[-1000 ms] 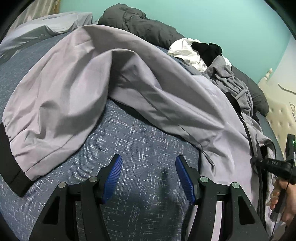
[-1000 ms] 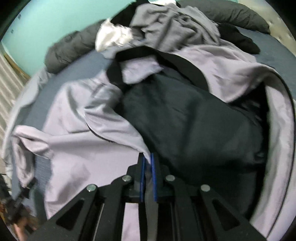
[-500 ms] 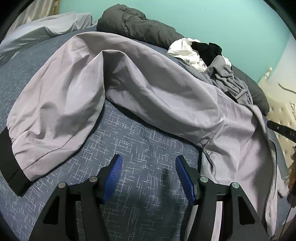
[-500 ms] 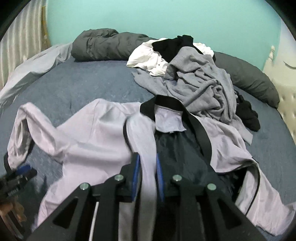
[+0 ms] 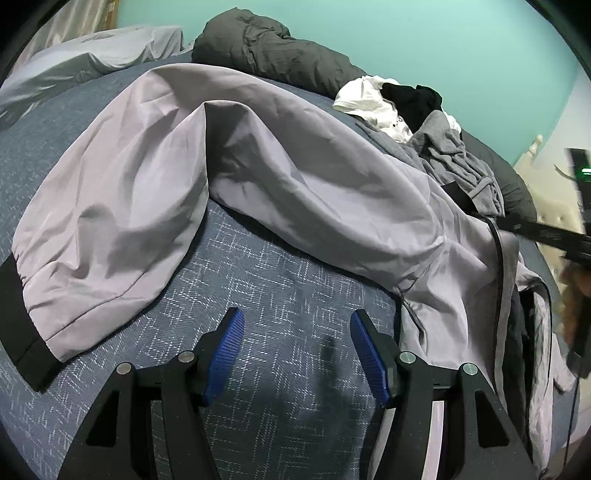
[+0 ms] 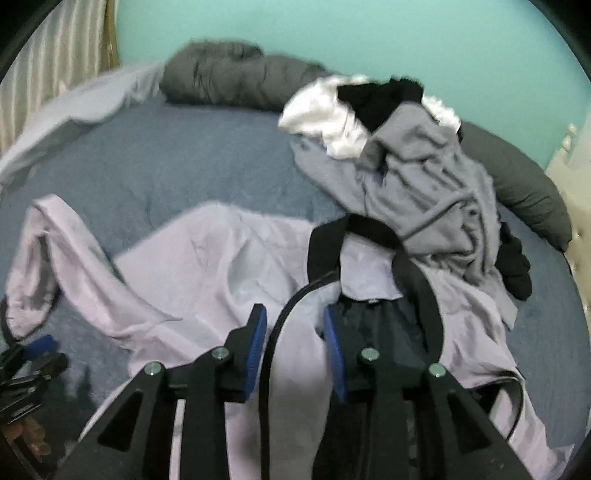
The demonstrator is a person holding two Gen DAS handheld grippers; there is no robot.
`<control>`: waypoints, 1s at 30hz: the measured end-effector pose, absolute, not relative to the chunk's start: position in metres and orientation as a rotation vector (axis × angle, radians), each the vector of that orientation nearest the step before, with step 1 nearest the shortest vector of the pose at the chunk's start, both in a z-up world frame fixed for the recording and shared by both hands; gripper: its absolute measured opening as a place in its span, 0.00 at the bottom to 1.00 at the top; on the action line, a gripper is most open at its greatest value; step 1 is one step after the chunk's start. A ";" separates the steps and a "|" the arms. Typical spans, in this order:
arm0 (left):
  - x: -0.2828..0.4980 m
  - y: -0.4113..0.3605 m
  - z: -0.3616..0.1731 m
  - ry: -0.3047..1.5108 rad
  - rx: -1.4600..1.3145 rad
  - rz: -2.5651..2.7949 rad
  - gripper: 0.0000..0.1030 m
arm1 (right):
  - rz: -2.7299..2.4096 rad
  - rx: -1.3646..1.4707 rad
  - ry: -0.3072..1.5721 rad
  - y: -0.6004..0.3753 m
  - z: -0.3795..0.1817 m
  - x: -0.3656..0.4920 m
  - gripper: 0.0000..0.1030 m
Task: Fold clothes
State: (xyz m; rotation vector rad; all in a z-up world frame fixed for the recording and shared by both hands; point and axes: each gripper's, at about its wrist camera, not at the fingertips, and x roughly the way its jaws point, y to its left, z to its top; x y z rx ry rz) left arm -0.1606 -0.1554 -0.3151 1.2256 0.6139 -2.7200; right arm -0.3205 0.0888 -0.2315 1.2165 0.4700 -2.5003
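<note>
Since a second ago the right tongs (image 6: 295, 343) have swung up and back from the jacket's dark lining, rolling level, so their view now takes in the whole bed; the left tongs (image 5: 296, 350) have not shifted. A moment ago the right blue pads (image 6: 256, 350) were pinched tight on the jacket's front edge; now the jaws are opening, with a strip of lilac cloth and its black zipper edge lying loose between them, the pads no longer pressing on it.

The left tongs hang spread over bare blue bedspread (image 5: 280, 280), nothing between their pads. Just beyond them lies the lilac-grey jacket (image 5: 295, 166), the task's garment, spread across the near half of the bed. Its sleeve (image 5: 110, 221) folds back toward the left of that view and ends in a black cuff (image 5: 18, 325) on the bedspread. From the right wrist view the jacket's front lies open, showing the dark lining (image 6: 384, 325) and the black collar (image 6: 332, 236).

Farther back, touching the collar, sits a heap of unfolded clothes: a crumpled grey garment (image 6: 432, 192), a white one (image 6: 325, 114) and a black one (image 6: 376, 99) on top. Behind the heap, dark grey bedding (image 6: 236, 74) runs along the turquoise wall (image 6: 332, 33). Pale sheet (image 5: 103, 51) bunches at the far left.
</note>
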 end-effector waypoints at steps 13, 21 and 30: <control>-0.163 -0.149 -0.316 0.600 1.243 -2.730 0.62 | -2.505 1.611 0.108 0.194 -0.312 -0.356 0.10; -0.164 -0.146 -0.316 0.585 1.250 -2.732 0.62 | -2.594 1.524 0.147 0.223 -0.307 -0.356 0.20; -0.163 -0.141 -0.316 0.569 1.252 -2.740 0.62 | -2.610 1.352 0.087 0.220 -0.261 -0.315 0.25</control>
